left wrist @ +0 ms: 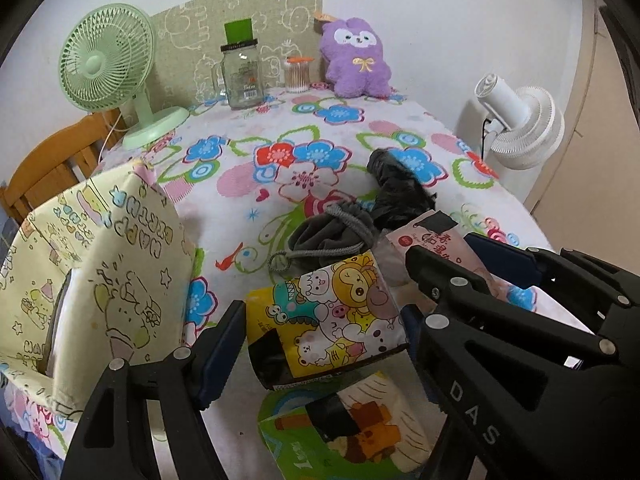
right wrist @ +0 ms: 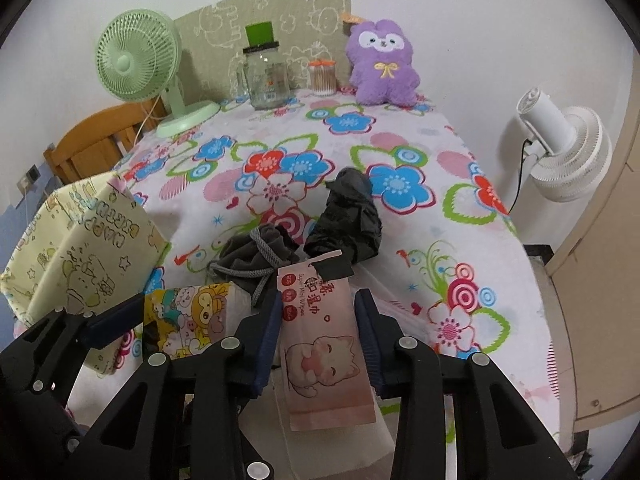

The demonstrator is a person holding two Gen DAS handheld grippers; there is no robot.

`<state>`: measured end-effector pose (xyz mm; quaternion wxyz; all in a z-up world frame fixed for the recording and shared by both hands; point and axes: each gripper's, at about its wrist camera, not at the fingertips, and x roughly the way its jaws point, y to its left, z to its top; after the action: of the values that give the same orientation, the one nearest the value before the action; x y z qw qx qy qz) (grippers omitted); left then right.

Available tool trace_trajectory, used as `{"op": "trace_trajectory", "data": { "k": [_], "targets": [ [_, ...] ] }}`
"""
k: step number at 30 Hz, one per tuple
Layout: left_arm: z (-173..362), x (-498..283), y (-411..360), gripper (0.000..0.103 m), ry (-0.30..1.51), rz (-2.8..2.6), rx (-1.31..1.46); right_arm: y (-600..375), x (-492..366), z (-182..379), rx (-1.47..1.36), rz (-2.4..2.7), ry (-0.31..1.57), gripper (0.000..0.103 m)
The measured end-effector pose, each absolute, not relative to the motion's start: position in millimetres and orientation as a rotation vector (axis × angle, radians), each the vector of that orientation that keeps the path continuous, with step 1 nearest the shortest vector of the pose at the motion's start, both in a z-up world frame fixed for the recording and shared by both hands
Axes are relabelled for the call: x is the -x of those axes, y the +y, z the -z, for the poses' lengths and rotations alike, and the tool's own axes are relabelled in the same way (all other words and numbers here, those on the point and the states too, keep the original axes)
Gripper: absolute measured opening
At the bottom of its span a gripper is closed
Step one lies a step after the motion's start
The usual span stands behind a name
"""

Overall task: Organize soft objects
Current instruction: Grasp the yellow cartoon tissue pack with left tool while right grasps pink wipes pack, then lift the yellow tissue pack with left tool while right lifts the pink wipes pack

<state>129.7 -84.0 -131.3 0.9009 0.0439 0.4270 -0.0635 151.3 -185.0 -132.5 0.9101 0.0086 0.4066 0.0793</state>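
Observation:
My left gripper (left wrist: pixel 324 340) is shut on a yellow cartoon tissue pack (left wrist: pixel 324 320), held above a green tissue pack (left wrist: pixel 344 428) lying below. My right gripper (right wrist: pixel 318 332) is shut on a pink wet-wipes pack (right wrist: pixel 324 340) with a cat print; it also shows in the left wrist view (left wrist: pixel 432 248). A grey drawstring pouch (right wrist: pixel 256 256) and a crumpled black plastic bag (right wrist: pixel 348 220) lie on the flowered tablecloth (right wrist: pixel 400 140) just beyond. A pale yellow fabric storage box (left wrist: pixel 100 280) stands at the left. A purple plush toy (right wrist: pixel 382 64) sits at the table's back.
A green desk fan (right wrist: pixel 140 64), a glass jar with a green lid (right wrist: pixel 266 76) and a cotton-swab container (right wrist: pixel 322 78) stand along the back wall. A white floor fan (right wrist: pixel 568 148) stands right of the table. A wooden chair (right wrist: pixel 92 140) is at left.

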Motion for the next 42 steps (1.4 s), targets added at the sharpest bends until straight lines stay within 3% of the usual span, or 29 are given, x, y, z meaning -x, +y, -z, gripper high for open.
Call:
{"op": "trace_trajectory", "data": {
  "k": [10, 12, 23, 26, 29, 30, 42],
  "targets": [
    [105, -118, -91, 0.079, 0.829, 0.153, -0.084, -194, -136, 103, -0.029, -0.137, 0.778, 0.04],
    [98, -116, -91, 0.078, 0.816, 0.152, -0.081, -195, -132, 96, -0.028, -0.139, 0.767, 0.021],
    [88, -106, -91, 0.078, 0.794, 0.156, -0.073, -196, -121, 84, -0.03, -0.149, 0.734, 0.021],
    [91, -107, -90, 0.078, 0.799, 0.151, -0.072, -196, -125, 88, -0.033, -0.157, 0.754, 0.026],
    [95, -110, -90, 0.078, 0.811, 0.15, -0.066, -195, -127, 93, -0.036, -0.157, 0.769, 0.052],
    [97, -112, -90, 0.078, 0.814, 0.148, -0.066, -195, -127, 94, -0.039, -0.157, 0.771, 0.055],
    [118, -138, -93, 0.078, 0.86, 0.141, -0.073, -203, -158, 120, -0.066, -0.132, 0.836, 0.055]
  ]
}}
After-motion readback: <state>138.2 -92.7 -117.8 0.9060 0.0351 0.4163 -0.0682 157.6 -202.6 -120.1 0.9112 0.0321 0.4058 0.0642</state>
